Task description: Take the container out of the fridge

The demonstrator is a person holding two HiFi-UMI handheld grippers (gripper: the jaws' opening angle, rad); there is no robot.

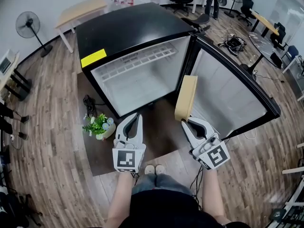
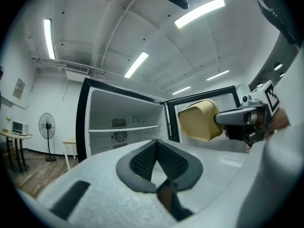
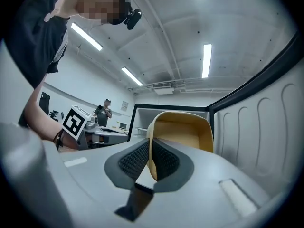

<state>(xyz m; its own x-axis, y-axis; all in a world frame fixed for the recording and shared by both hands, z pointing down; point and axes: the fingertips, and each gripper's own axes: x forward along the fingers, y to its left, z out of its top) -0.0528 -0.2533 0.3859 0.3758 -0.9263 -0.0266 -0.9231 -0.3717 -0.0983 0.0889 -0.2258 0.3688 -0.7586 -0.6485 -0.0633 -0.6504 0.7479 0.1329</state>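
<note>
A tan plastic container (image 1: 186, 98) hangs in the air in front of the open black fridge (image 1: 128, 30), between the cabinet and the door. My right gripper (image 1: 186, 121) is shut on its rim; in the right gripper view the container's (image 3: 183, 129) thin wall stands pinched between the pads, open side facing right. The left gripper (image 1: 134, 118) is beside it, in front of the fridge opening, jaws shut and holding nothing. The left gripper view shows the container (image 2: 199, 120) to its right, and the fridge's white inside (image 2: 126, 127) with one bare shelf.
The fridge door (image 1: 232, 91) stands wide open at the right. A small potted plant (image 1: 99, 126) sits on the floor at the left. A standing fan (image 1: 27, 25), a wooden table (image 1: 80, 11), desks and chairs lie further off. A person (image 3: 105, 110) stands in the background.
</note>
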